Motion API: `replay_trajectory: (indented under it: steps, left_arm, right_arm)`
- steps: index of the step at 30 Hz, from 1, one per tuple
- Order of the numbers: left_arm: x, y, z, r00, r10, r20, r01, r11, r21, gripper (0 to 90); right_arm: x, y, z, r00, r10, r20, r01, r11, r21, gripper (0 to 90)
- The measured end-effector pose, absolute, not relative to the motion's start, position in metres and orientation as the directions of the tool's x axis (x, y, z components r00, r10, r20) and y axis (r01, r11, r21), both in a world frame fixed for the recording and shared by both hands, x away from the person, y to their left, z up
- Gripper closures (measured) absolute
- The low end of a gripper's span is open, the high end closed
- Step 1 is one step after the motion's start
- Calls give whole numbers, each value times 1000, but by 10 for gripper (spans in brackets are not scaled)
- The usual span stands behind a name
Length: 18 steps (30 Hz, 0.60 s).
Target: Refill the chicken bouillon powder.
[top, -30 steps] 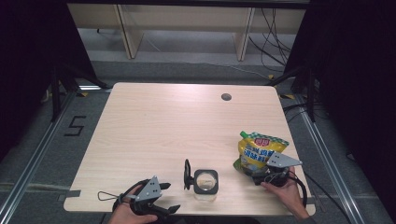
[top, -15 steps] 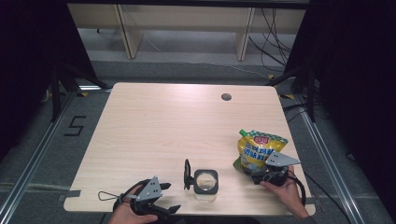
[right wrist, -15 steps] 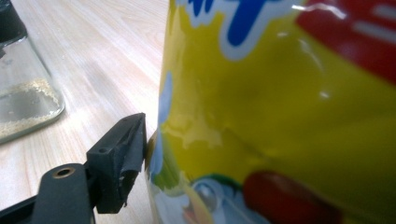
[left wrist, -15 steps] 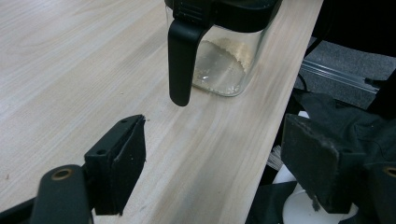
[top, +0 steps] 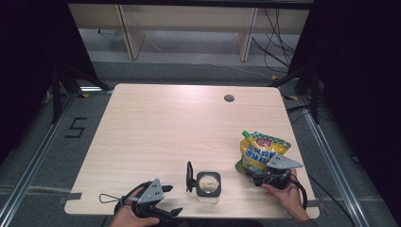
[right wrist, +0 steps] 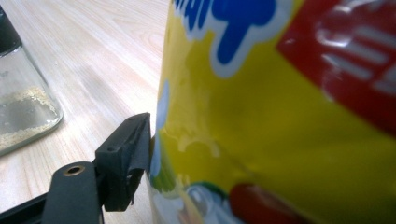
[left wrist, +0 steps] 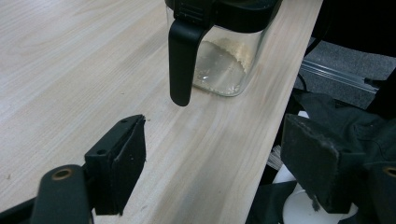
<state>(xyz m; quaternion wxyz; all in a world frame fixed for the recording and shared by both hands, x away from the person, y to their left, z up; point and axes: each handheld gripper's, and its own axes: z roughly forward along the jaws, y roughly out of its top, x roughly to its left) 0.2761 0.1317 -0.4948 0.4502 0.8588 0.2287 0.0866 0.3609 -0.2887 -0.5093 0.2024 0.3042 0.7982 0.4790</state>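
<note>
The yellow bag (top: 260, 153) stands near the table's (top: 165, 132) right edge, to the right of the glass jar (top: 208, 185). The right gripper (top: 257, 174) has just been closing its jaws around the bag's lower part; one pad already touches the foil (the other is hidden), so I judge the grasp is in progress. Next, it needs a firm squeeze before lifting. The left gripper (left wrist: 210, 163), left of the jar, stays wide open and empty.
</note>
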Motion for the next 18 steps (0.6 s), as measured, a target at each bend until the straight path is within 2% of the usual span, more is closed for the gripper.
replay_trajectory:
  steps: [4,7,11,13,18]
  left_arm:
    - [275,131,-495,878,472,-81,328,-469,820,223]
    - [277,132,-493,892,448,-55,297,-490,820,224]
    - [276,133,-493,880,470,-67,320,-483,815,225]
    - [276,133,-494,878,475,-64,317,-475,821,225]
    - [276,135,-493,877,476,-64,319,-477,819,225]
  right_arm:
    - [358,-285,-506,-727,682,-81,265,387,883,264]
    - [357,-282,-504,-737,668,-104,242,404,882,266]
    - [352,-280,-497,-718,684,-129,239,416,878,267]
    - [349,-278,-492,-716,670,-196,196,463,865,267]
    - [336,-272,-481,-735,625,-262,146,523,840,267]
